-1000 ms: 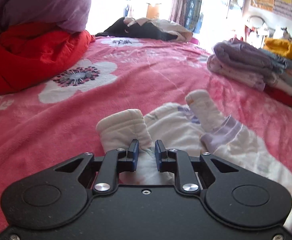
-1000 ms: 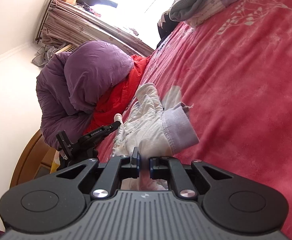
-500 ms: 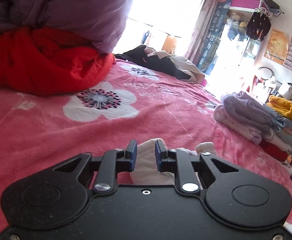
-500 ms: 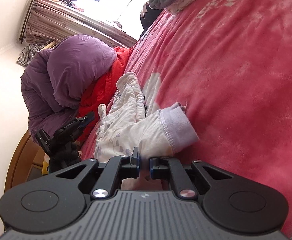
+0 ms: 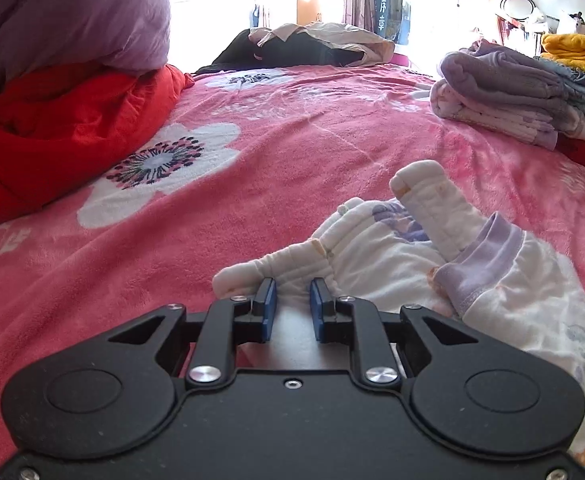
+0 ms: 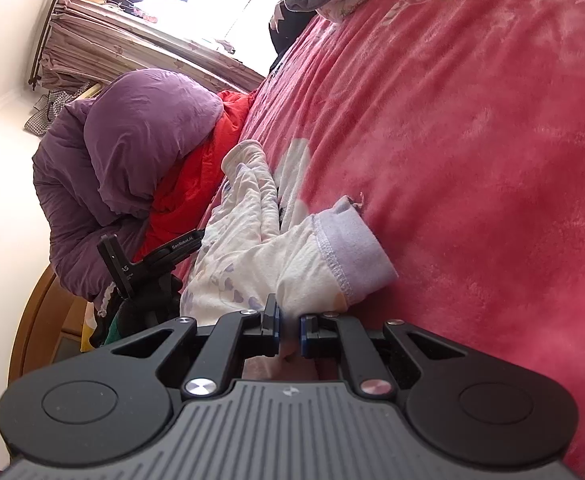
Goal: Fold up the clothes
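Observation:
A small white garment (image 5: pixel 392 256) with purple prints and a lilac cuff (image 5: pixel 480 264) lies crumpled on the pink flowered blanket (image 5: pixel 252 168). My left gripper (image 5: pixel 292 300) is shut on a white leg end of it, cloth pinched between the blue pads. In the right wrist view the same garment (image 6: pixel 260 248) stretches away from me, its lilac cuff (image 6: pixel 352 248) to the right. My right gripper (image 6: pixel 288 328) is shut on the garment's near edge. The left gripper (image 6: pixel 160 256) shows at the garment's far left side.
A red quilt (image 5: pixel 64 128) under a purple duvet (image 5: pixel 60 16) fills the left. A stack of folded clothes (image 5: pixel 524 92) sits at the right, a yellow item (image 5: pixel 576 50) behind it. A dark and beige heap (image 5: pixel 308 46) lies at the far edge of the bed.
The left gripper lifted and swung away half a second ago, then came back down over the garment, which now lies more bunched. The right gripper kept its grip and barely moved.

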Available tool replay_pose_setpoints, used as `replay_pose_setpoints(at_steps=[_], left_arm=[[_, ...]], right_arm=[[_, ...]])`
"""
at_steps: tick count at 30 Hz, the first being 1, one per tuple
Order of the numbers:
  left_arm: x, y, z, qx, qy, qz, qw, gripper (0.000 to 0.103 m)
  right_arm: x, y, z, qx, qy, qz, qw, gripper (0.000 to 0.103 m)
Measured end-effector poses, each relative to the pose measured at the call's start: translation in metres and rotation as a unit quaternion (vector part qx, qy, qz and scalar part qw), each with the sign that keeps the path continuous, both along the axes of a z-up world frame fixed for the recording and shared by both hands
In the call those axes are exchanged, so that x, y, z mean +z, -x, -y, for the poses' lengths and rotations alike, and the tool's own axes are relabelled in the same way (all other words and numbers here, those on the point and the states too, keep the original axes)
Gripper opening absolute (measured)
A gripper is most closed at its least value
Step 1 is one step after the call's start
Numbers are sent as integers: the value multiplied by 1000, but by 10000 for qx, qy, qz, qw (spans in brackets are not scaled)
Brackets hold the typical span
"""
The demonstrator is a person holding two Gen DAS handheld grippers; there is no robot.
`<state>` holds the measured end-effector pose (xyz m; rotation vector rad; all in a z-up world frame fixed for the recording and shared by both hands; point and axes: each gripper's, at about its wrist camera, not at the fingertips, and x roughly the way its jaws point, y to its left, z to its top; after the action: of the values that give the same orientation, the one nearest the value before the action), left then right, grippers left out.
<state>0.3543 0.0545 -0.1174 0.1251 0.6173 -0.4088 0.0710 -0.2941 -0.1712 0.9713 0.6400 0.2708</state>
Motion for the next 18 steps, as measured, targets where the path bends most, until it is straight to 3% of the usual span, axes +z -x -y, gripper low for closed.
replay_pose_setpoints(at_steps=[4, 8, 12, 15, 18], left_arm=[[24, 21, -12, 223, 360, 160, 9990, 17], [41, 53, -19, 97, 511, 123, 9986, 17], [27, 68, -6, 32, 312, -192, 9993, 17], [-4, 69, 13, 88, -278, -160, 9994, 16], [14, 79, 4, 326, 185, -212, 9991, 17]], right_arm=[[4, 2, -1, -46, 78, 85, 9999, 11], [9, 5, -1, -112, 144, 245, 9995, 11], [13, 6, -1, -133, 199, 340, 9991, 11], [14, 7, -1, -153, 274, 409, 9987, 11], [17, 6, -4, -145, 405, 474, 9979, 11]])
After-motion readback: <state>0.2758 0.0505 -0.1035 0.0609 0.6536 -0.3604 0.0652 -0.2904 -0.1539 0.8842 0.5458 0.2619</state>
